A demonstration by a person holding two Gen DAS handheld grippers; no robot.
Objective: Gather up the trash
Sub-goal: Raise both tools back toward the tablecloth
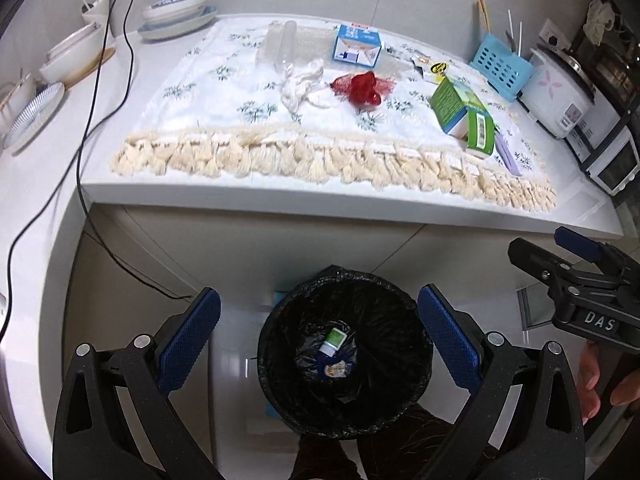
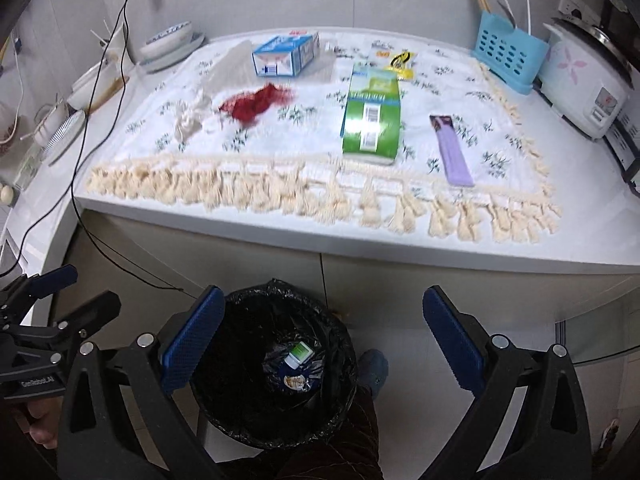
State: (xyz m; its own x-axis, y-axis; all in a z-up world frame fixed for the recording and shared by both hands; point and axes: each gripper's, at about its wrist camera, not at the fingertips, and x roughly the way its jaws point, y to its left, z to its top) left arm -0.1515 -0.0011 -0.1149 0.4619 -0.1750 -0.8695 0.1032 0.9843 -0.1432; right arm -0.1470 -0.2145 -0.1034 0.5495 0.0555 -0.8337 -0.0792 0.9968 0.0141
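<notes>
1. Nearest: my right gripper (image 2: 320, 340) and left gripper (image 1: 320, 340), both spread wide and empty, above the bin (image 2: 224, 412).
2. Green carton (image 2: 372, 120) lies right of centre on the cloth (image 2: 472, 136).
3. Judged light, stiff; pinch across its narrow sides.

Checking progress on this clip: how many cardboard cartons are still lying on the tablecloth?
2. A blue and white carton lies near the cloth's far edge; a green carton lies nearer the fringe, right of the red mesh. Smaller wrappers also remain.
</notes>
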